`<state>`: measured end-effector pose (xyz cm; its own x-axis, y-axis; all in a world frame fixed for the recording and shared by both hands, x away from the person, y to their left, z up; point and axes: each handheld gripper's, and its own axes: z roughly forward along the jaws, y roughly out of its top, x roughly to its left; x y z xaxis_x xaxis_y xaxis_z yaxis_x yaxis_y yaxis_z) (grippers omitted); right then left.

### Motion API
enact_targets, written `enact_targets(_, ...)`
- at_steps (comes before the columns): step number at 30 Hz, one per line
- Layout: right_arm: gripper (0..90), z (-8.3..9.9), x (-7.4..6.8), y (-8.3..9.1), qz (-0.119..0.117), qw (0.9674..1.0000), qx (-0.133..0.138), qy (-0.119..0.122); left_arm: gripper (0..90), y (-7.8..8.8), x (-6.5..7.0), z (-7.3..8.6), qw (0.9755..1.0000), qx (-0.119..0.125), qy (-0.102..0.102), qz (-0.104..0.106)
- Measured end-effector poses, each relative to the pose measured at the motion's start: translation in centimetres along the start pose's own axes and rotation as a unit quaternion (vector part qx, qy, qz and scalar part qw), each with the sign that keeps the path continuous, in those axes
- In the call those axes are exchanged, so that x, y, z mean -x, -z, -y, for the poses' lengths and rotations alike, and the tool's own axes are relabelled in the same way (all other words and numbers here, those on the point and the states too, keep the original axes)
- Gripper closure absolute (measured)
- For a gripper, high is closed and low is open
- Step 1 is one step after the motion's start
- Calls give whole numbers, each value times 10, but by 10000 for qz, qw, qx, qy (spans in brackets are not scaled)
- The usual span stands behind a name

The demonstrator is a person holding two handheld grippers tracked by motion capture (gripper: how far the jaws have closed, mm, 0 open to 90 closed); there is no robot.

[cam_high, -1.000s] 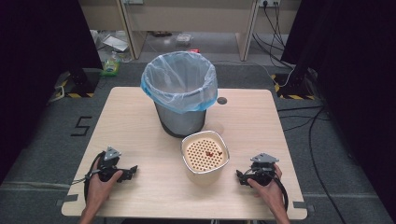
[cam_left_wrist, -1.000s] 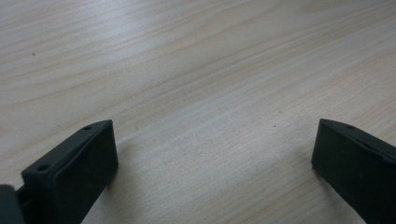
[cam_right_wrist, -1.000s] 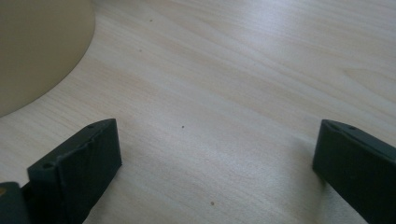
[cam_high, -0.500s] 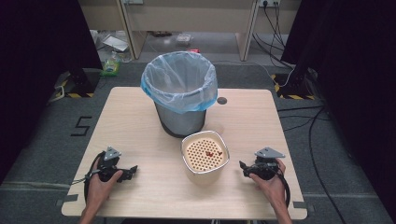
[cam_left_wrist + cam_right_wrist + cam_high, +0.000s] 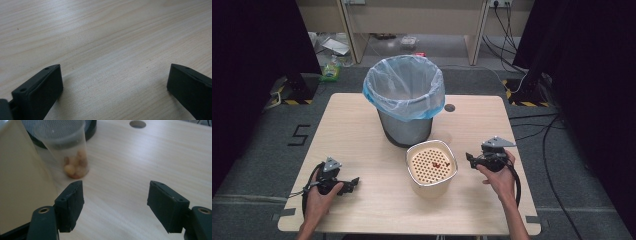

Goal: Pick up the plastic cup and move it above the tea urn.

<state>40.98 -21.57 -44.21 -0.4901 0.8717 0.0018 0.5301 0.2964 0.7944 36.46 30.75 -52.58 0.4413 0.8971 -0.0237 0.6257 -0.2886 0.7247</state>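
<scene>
Black screw-holed fingers (image 5: 71,203), black cables (image 5: 515,181)

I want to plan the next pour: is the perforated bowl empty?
Nearly empty: the perforated bowl holds a few small red pieces on its holed bottom.

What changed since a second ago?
The right claw lifted off the table and moved toward the strainer bowl; its jaws have just been closing a little, nothing between them. The left claw, open, the bowl, the bin and the clear cup stayed put.
</scene>
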Motion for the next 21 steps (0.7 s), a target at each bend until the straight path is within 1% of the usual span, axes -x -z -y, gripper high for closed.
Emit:
enact_targets(1, 320, 0, 0, 0, 0, 10000, 0, 0, 0, 0, 0, 0, 10000, 0, -1, 0)
enact_targets(3, 346, -9, 2, 1, 52, 10000, 54, -10, 0, 0, 0, 0, 10000, -2, -2, 0)
enact_targets(4, 362, -16, 4, 1, 20, 9999, 119, -109, 0, 0, 0, 0, 10000, 0, 0, -1)
enact_targets(5, 362, -16, 4, 1, 20, 9999, 119, -109, 0, 0, 0, 0, 10000, -1, -2, 0)
enact_targets(6, 375, -20, 4, 1, -28, 9997, 159, -157, 0, 0, 0, 0, 10000, 0, -1, -1)
enact_targets(9, 397, -29, 3, -1, -93, 9996, 202, -146, 0, 0, 0, 0, 10000, 0, -1, 0)
enact_targets(11, 421, -36, 0, -5, -140, 9997, 203, -76, 0, 0, 0, 0, 10000, -1, -1, 0)
enact_targets(14, 441, -40, -2, -9, -153, 9996, 218, -31, 0, 0, 0, 0, 10000, 0, -2, 0)
enact_targets(15, 471, -45, -4, -14, -206, 9996, 206, -12, 0, 0, 0, 0, 10000, -1, -2, -1)
enact_targets(18, 482, -50, -7, -19, -274, 9994, 189, 2, 0, 0, 0, 0, 10000, -2, -1, 0)
enact_targets(19, 494, -52, -9, -21, -321, 9993, 185, 22, 0, 0, 0, 0, 10000, 0, -1, 0)
enact_targets(20, 509, -57, -13, -27, -368, 9992, 109, 107, 0, 0, 0, 0, 10000, -1, -1, 0)
enact_targets(21, 509, -57, -13, -27, -368, 9992, 109, 107, 0, 0, 0, 0, 10000, -1, -1, 0)
